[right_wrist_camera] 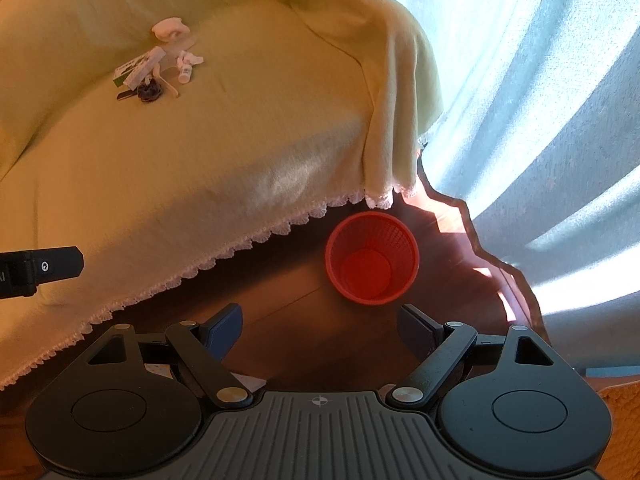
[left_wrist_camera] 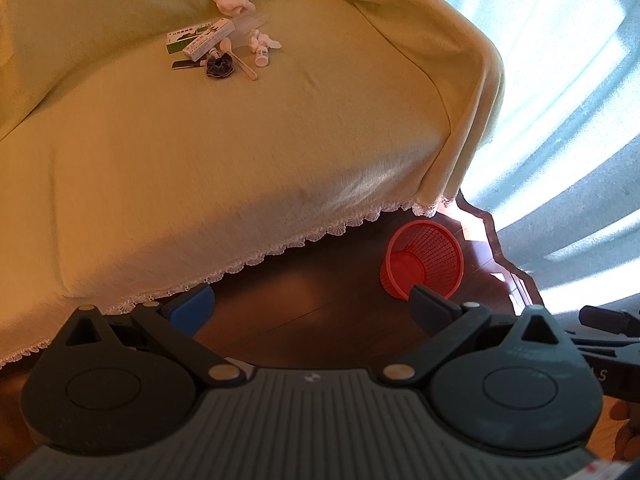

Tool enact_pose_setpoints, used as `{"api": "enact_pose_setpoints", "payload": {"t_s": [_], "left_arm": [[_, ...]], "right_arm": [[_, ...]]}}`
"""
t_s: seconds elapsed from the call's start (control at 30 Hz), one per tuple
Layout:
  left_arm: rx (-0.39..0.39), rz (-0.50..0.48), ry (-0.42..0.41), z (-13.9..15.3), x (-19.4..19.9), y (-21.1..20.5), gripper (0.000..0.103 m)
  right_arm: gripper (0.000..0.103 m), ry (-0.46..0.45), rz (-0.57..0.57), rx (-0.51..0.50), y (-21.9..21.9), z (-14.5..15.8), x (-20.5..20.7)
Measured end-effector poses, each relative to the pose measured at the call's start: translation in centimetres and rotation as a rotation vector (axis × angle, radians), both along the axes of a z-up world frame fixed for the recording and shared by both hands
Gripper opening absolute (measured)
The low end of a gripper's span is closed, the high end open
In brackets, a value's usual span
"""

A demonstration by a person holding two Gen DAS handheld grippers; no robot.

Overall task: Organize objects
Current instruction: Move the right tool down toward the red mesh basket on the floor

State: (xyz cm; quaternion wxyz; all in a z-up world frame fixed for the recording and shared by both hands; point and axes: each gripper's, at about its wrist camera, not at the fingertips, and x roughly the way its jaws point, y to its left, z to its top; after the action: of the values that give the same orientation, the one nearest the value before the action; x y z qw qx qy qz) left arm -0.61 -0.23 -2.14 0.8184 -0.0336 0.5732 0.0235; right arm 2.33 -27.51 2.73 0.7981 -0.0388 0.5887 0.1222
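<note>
Left wrist view: both grippers, left gripper (left_wrist_camera: 308, 312) and right gripper (right_wrist_camera: 320, 330), wide open, empty, near red basket (right_wrist_camera: 372, 258).

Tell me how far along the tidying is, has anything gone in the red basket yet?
Nothing looks done: the red mesh basket on the floor shows only its bare bottom. Nothing is in hand either; the left gripper and right gripper are both open with nothing between the fingers. Everything is left: the boxes, dark scrunchie, wooden spoon, small white bottle and crumpled tissues sit piled on the yellow sofa cover.
</note>
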Motion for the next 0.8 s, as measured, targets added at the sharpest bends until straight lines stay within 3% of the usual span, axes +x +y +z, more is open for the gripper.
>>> {"api": "enact_pose_setpoints", "payload": {"t_s": [0.33, 0.8], "left_arm": [[-0.033, 0.029, 0.034, -4.1, 0.3, -1.5, 0.101], [-0.013, 0.047, 0.081, -11.3, 1.2, -3.1, 0.101]], "right_arm": [[0.082, 0.011, 0.062, -0.013, -2.5, -4.1, 0.5], [0.082, 0.038, 0.151, 0.012, -4.0, -11.3, 2.6]]}}
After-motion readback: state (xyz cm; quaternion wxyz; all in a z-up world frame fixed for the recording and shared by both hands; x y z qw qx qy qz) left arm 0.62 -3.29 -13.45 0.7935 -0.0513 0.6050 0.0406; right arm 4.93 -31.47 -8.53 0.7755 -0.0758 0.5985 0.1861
